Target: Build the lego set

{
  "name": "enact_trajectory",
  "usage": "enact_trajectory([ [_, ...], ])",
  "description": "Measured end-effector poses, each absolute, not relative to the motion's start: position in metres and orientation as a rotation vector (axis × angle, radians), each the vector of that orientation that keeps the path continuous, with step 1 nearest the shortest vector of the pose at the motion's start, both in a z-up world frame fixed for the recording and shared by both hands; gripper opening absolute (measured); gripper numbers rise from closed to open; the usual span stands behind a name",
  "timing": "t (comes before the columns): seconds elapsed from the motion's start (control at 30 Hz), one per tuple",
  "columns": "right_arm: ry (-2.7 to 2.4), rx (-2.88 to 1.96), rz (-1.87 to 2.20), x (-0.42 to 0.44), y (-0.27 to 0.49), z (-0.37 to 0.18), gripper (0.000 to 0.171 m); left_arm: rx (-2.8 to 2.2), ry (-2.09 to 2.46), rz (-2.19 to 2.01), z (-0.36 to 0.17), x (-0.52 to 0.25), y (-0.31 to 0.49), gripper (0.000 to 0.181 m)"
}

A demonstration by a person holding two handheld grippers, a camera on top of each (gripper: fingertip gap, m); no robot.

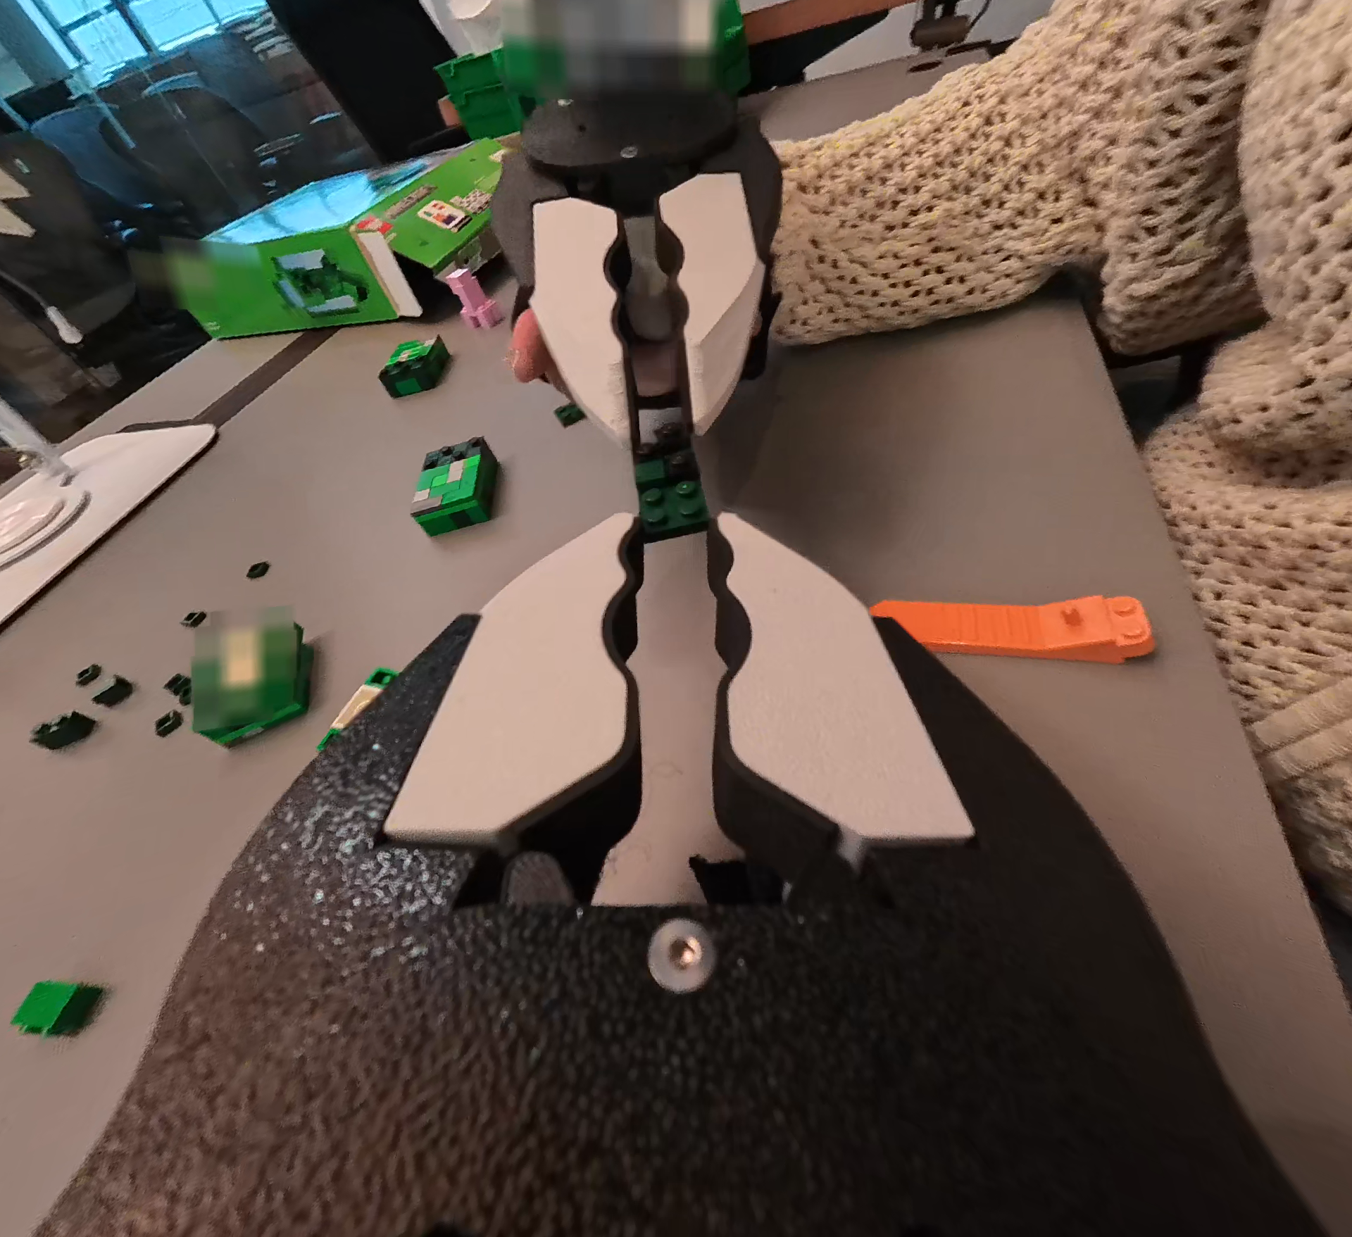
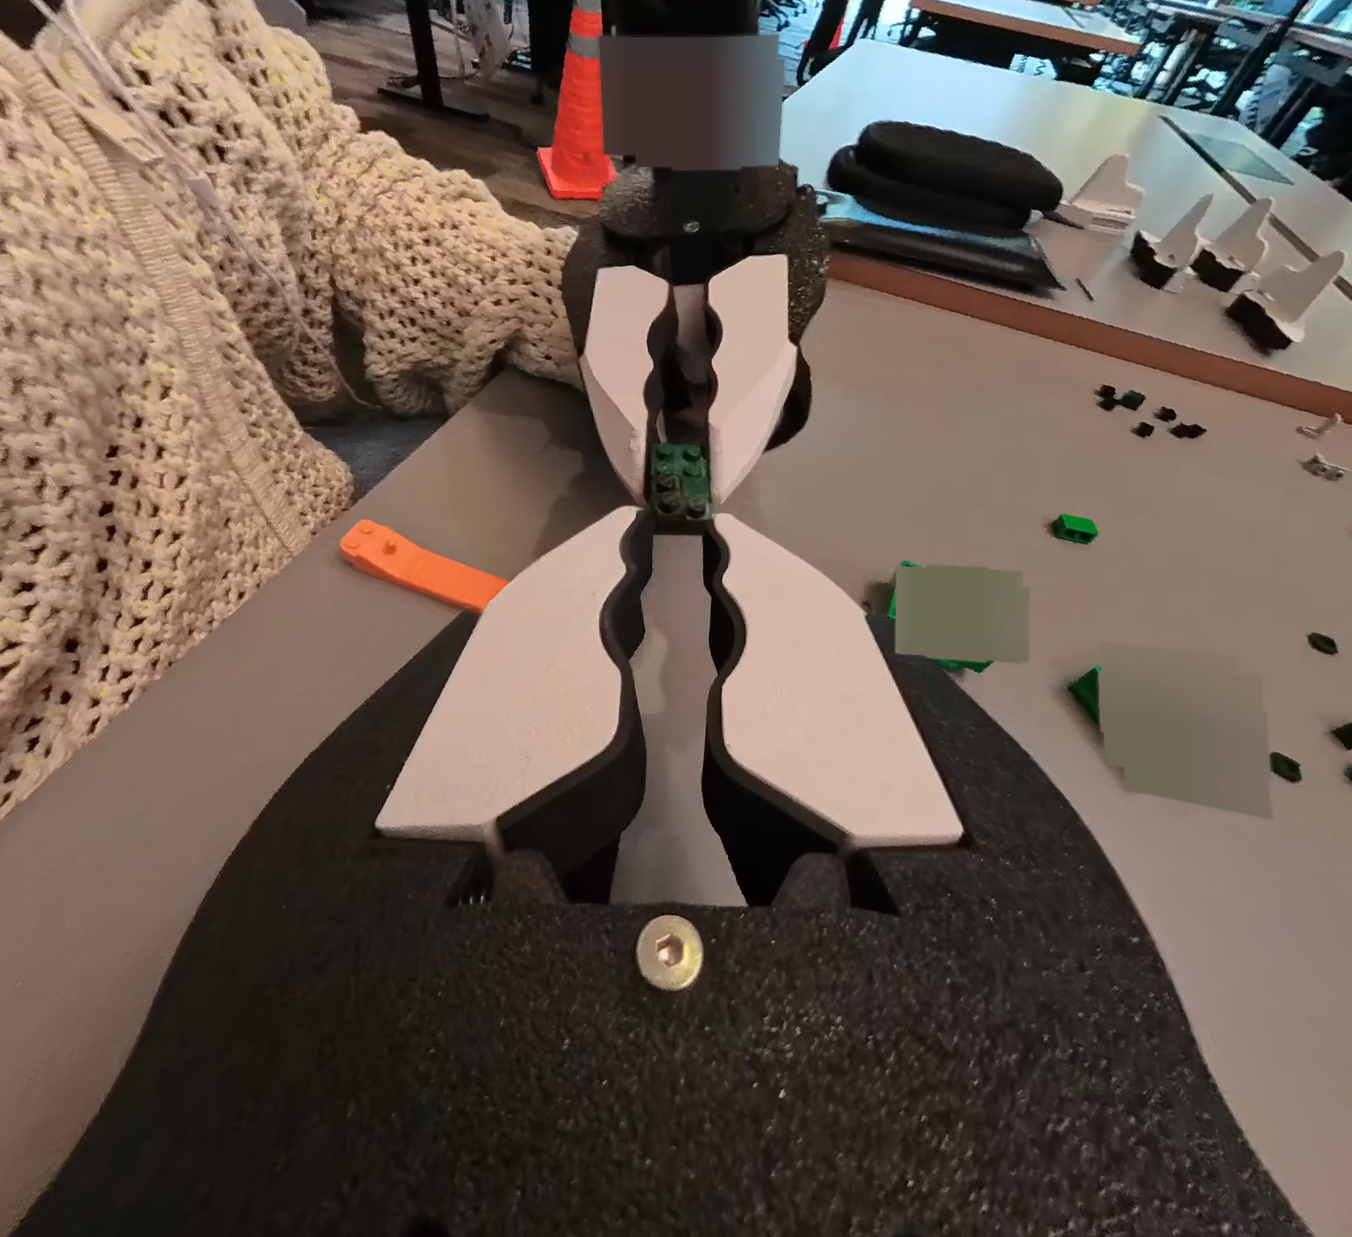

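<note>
A small dark green Lego assembly (image 1: 674,501) hangs above the grey table (image 1: 914,470), held from both ends. My left gripper (image 1: 673,529) is shut on its near end. My right gripper (image 1: 662,430) faces it from the far side and is shut on the far end. In the right wrist view the same assembly (image 2: 680,481) sits between my right gripper (image 2: 677,525) and the left gripper (image 2: 680,470) opposite. The two grippers' fingertips nearly touch. How the pieces join is hidden by the fingers.
An orange brick separator (image 1: 1024,631) (image 2: 417,569) lies near the table edge by a knit sleeve (image 1: 1024,178). Green built cubes (image 1: 457,492), loose dark pieces (image 1: 110,690) (image 2: 1148,412), a pink figure (image 1: 475,302) and the green box (image 1: 329,265) lie to the left. Both grippers' tips are close together, under 4 cm apart. The orange brick separator (image 2: 417,569) sits 10 cm or so from the ends of my left fingers. The left camera catches it too, in the left wrist view (image 1: 1006,606).
</note>
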State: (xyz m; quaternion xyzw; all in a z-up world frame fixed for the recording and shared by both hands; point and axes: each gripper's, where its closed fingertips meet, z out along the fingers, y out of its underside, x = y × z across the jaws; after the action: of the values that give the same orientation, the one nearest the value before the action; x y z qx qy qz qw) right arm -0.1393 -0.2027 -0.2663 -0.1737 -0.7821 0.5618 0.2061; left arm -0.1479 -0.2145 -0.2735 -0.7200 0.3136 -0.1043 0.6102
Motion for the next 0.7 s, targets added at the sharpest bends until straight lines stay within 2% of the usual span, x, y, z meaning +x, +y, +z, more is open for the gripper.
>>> enact_trajectory([
  [0.7,-2.197,-0.39,1.511,-0.1329,-0.2106,-0.2611,0.008,-1.639,0.75,-0.299,-0.2698,-0.1421,-0.2184,0.016],
])
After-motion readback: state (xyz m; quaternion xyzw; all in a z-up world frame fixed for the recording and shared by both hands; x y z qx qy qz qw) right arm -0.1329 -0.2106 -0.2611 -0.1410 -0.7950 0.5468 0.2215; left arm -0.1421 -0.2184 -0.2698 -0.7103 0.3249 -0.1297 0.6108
